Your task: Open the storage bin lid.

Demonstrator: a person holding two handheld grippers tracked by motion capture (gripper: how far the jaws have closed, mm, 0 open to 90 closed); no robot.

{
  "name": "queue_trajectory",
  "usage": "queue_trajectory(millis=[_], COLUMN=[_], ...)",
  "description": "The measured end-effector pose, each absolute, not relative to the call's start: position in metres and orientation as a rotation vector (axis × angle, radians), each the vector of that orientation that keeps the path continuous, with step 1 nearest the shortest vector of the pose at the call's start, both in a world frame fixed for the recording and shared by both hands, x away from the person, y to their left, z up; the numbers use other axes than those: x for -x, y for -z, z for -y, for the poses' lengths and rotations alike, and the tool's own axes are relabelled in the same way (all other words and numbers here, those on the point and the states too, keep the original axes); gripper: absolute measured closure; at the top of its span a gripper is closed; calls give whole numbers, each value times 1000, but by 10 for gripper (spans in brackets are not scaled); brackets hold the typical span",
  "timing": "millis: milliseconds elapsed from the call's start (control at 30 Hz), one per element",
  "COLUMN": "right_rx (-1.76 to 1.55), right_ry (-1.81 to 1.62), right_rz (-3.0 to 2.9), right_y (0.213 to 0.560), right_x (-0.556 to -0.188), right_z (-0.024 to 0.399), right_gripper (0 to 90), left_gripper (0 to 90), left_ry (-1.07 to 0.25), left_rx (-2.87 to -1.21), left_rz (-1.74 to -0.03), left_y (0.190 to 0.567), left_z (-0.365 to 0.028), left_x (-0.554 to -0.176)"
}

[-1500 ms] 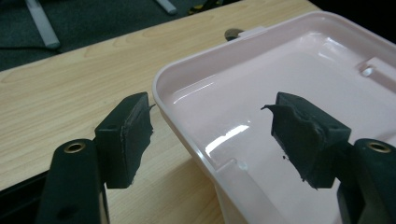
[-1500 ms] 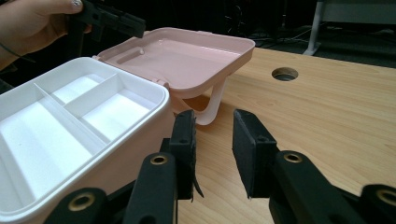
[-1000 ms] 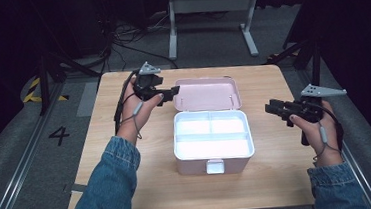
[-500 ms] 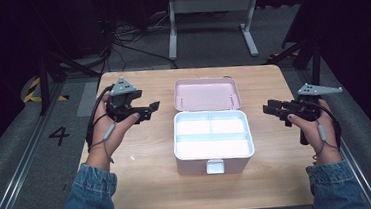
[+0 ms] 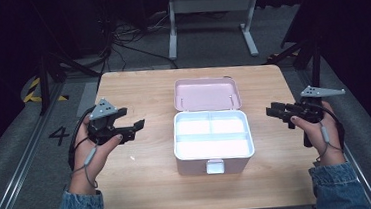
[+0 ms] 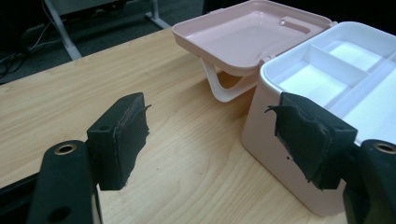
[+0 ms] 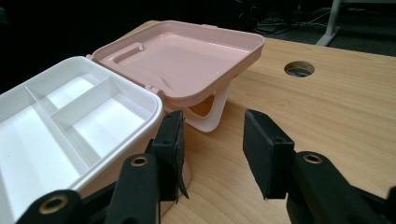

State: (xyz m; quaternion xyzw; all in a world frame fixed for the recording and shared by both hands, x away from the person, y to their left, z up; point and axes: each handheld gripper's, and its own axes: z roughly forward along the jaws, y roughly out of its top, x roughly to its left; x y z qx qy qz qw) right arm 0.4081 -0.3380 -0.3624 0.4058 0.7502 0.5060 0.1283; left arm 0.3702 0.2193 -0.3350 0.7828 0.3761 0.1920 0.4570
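Grippers (image 5: 137, 127) (image 5: 273, 111) apart beside open pink box (image 5: 214, 155), white 3-compartment tray (image 5: 212, 132) inside

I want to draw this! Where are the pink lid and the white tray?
Flat pink plastic lid (image 5: 206, 94), high view, middle of its inner face.
White divided plastic tray (image 5: 213, 144), high view, its long front compartment.

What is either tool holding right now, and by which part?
Nothing. The left tool and right tool are both open and empty, one at each side of the open pink box, touching nothing.
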Motion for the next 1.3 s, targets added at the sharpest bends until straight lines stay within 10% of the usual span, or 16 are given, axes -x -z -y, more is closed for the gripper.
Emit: queue_trajectory(millis=[1300], right_rx=[-1182], right_ry=[-1422], right_rz=[-2207], right_y=[370], right_x=[-406], right_z=[343], right_gripper=[555], left_gripper=[235], left_ry=[-415], left_rx=[-2092], left_rz=[-1081], left_y=[400], left_z=[-245], left_x=[-375])
